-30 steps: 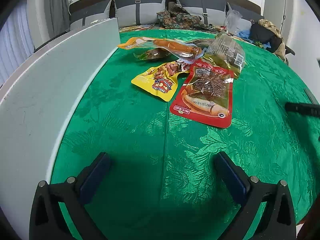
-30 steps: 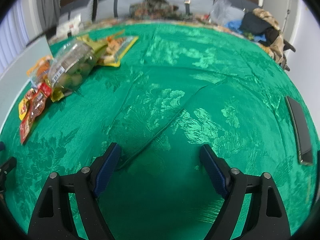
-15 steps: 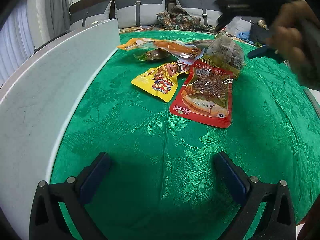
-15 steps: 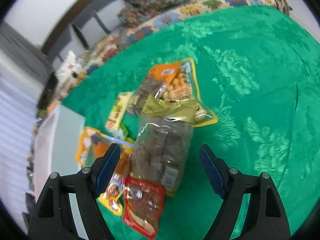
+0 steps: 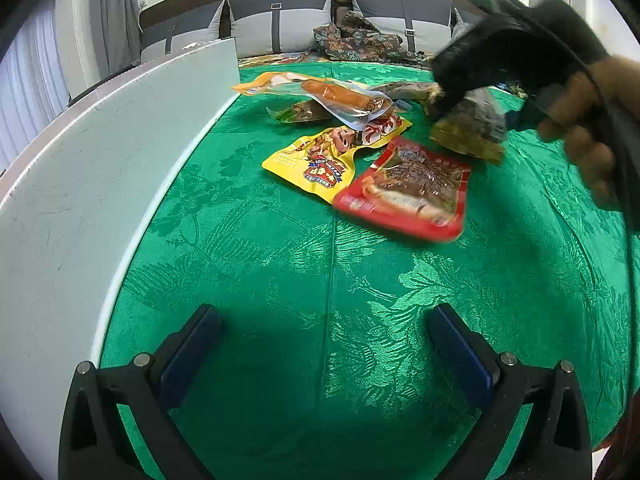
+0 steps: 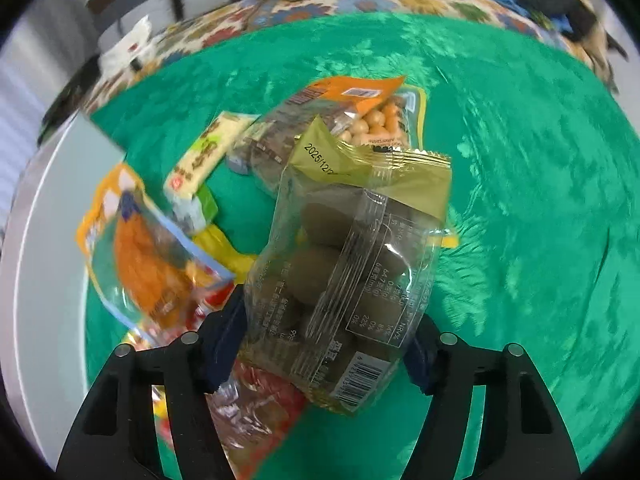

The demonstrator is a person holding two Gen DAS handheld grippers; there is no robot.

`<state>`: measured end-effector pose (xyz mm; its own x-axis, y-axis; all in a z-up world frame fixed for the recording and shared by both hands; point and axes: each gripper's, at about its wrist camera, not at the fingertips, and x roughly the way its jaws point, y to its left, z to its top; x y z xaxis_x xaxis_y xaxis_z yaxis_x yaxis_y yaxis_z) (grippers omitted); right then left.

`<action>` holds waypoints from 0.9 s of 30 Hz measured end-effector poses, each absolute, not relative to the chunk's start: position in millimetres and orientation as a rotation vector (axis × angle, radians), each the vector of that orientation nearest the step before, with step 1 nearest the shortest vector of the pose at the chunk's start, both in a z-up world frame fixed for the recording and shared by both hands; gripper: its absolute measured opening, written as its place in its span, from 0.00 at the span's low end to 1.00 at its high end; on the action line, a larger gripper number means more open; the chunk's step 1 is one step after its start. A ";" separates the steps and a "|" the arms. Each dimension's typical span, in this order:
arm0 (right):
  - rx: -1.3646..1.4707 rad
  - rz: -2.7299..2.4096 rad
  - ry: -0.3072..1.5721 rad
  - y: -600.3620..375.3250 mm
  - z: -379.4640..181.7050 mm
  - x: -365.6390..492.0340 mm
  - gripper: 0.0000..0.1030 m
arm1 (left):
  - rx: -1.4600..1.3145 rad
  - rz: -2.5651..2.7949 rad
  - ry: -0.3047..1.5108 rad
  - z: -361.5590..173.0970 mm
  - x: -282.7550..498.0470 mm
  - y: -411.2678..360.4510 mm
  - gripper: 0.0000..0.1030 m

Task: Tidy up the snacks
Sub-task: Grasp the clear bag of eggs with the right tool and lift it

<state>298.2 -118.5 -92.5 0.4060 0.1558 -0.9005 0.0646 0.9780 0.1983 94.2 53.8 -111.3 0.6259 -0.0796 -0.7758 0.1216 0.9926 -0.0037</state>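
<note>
A clear snack bag [image 6: 340, 280] with olive-brown pieces and a gold top sits between the pads of my right gripper [image 6: 322, 344]. The jaws are closing and both pads press its sides. In the left wrist view the same bag [image 5: 468, 128] shows blurred under the right gripper, which a hand [image 5: 580, 128] holds. Around it lie a red pouch [image 5: 408, 184], a yellow pouch [image 5: 320, 160] and an orange sausage pack [image 5: 340, 96]. My left gripper [image 5: 324, 344] hangs open over bare green cloth with nothing between its fingers.
A white panel [image 5: 100, 160] runs along the left edge of the green tablecloth [image 5: 280, 280]. A peanut pack [image 6: 376, 116] and a yellow-green bar [image 6: 204, 156] lie beyond the held bag. Sofa cushions [image 5: 280, 12] and heaped fabric stand behind the table.
The right gripper swept left from bare cloth to the snack pile and narrowed its jaws around the clear bag. The red pouch shifted slightly. The left gripper stayed still.
</note>
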 end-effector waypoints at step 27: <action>-0.098 0.196 1.001 -193.9 -119.6 149.8 0.80 | 0.050 -0.118 0.878 -110.4 99.1 54.4 1.00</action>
<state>149.8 -193.9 -119.6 0.5237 0.1187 -0.8436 -0.2089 0.9779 0.0079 99.1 54.4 -110.4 0.6325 -0.0828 -0.7701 0.1237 0.9923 -0.0051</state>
